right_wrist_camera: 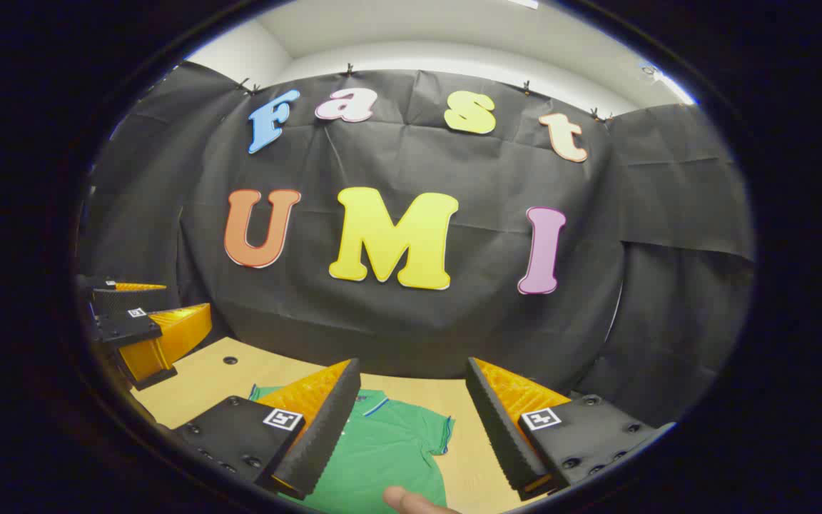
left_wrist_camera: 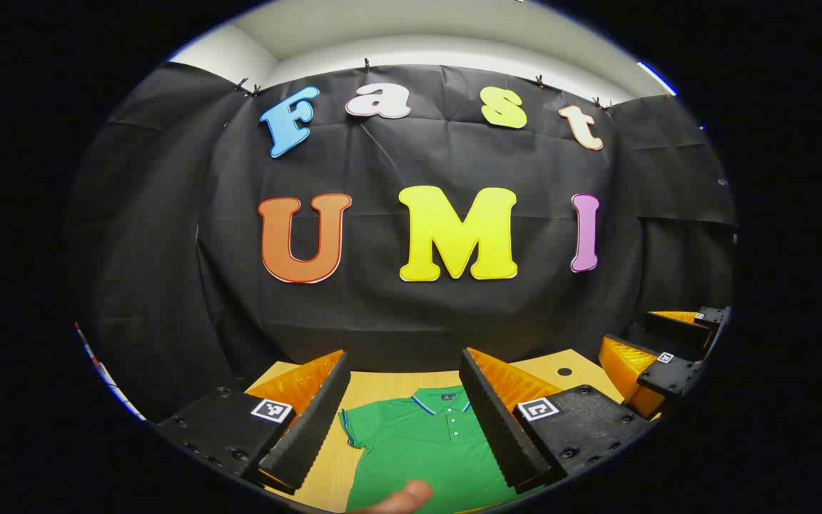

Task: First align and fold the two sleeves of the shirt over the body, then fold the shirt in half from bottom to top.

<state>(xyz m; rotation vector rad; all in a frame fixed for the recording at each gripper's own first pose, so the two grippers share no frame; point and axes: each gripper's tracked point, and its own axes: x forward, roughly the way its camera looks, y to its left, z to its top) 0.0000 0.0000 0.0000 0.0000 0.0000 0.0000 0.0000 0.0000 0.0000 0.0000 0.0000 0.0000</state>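
Left gripper view: left gripper (left_wrist_camera: 405, 410) held above a light wooden tabletop (left_wrist_camera: 382, 389), fingers spread wide, nothing between them. A green short-sleeved polo shirt with a blue-trimmed collar and white buttons (left_wrist_camera: 422, 446) lies flat on the tabletop directly below and ahead of the gap, collar pointing away from the tool; one sleeve lies out flat just beside the tool's left finger. A fingertip (left_wrist_camera: 407, 496) shows at the bottom edge. The right gripper (left_wrist_camera: 668, 357) hangs well off to the right, over the table edge

Right gripper view: right gripper (right_wrist_camera: 411, 421) also spread apart, holding nothing. The same shirt (right_wrist_camera: 389, 446) lies below, toward the tool's left finger, one sleeve flat in the gap. The left gripper (right_wrist_camera: 140, 328) sits far left; its spread cannot be judged here
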